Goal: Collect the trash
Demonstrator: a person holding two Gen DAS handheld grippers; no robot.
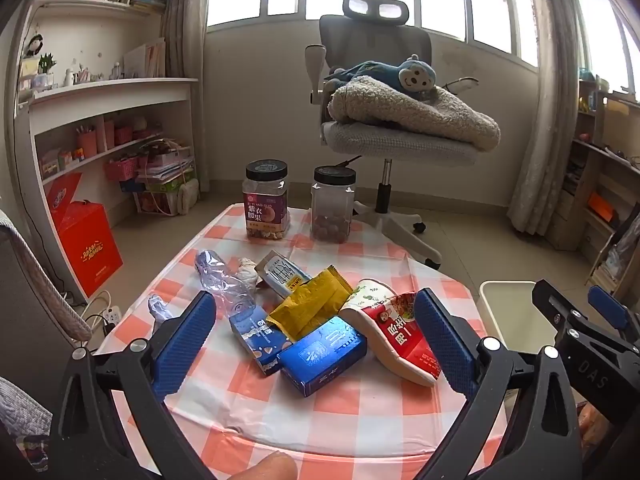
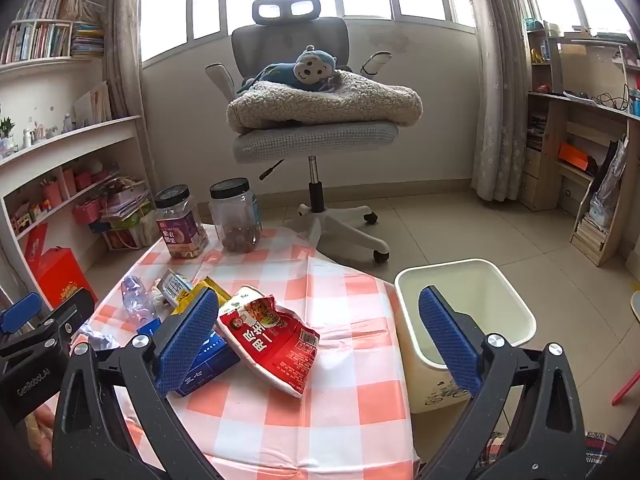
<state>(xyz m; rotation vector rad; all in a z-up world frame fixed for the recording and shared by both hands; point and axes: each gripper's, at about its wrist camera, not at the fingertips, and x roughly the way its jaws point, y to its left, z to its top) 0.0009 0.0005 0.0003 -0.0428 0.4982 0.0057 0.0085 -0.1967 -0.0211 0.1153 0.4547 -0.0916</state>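
We hold both grippers wide open and empty: left gripper (image 1: 316, 332) above the trash pile, right gripper (image 2: 320, 340) nearby. Blue box (image 1: 322, 354), red noodle cup (image 1: 404, 336), yellow wrapper (image 1: 310, 304) and crushed bottle (image 1: 224, 284) lie touching on the checkered table (image 1: 360, 412). Bin (image 2: 464, 312) stands just beside the table; 2 jars (image 1: 266, 204) sit at the far edge.

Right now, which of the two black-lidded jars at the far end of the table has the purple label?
The left jar, holding mixed nuts behind its purple label. The right jar is clear and unlabelled on this side, with brown round pieces only at the bottom.
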